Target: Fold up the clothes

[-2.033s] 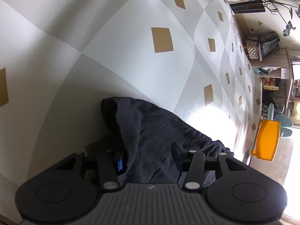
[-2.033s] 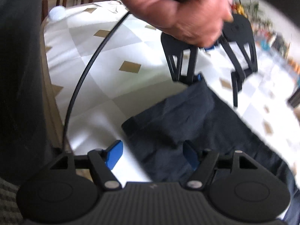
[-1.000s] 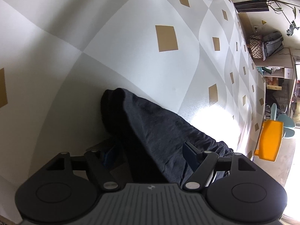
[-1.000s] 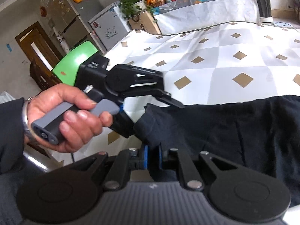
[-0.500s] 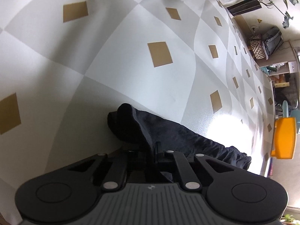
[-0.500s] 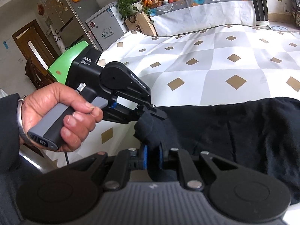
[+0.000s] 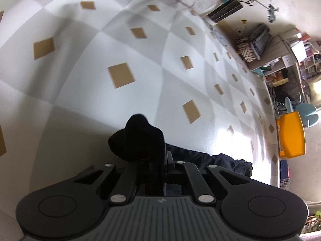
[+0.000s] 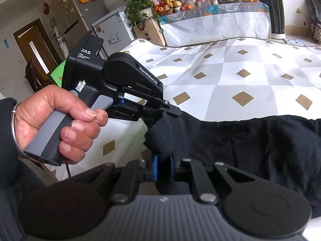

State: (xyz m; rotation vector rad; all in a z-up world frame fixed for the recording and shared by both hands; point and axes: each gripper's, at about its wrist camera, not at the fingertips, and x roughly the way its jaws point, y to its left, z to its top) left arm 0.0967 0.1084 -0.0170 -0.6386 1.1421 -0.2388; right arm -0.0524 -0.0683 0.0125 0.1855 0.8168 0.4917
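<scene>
- Item: dark garment (image 8: 250,140), near-black, soft and thick-looking; exact type cannot be told.
- Location: lying on the counter (image 8: 240,76), which carries a white-and-grey checked cover with tan diamonds. The bulk stretches away to the right in the right wrist view; the near-left end is lifted off the surface.
- Left tool (image 8: 170,111): jaws closed tight on a bunched corner of the garment. In the left wrist view that corner stands up as a dark lump just ahead of the tool (image 7: 160,158). A hand (image 8: 58,124) grips its grey handle.
- Right tool (image 8: 163,167): blue pads nearly together, pinching a fold of the same edge, just below the left tool's hold.
- Condition: cloth wrinkled and slack between the two holds; the rest lies fairly flat.
- Risk: both holds sit close together on one bunched corner, so raising it would likely drag the cloth into a rope rather than a clean fold line.
- Risk: the pinches take little fabric; the hanging weight of the body could pull an edge free.
- Risk: the cover looks smooth, so the trailing part may slide and skew.
</scene>
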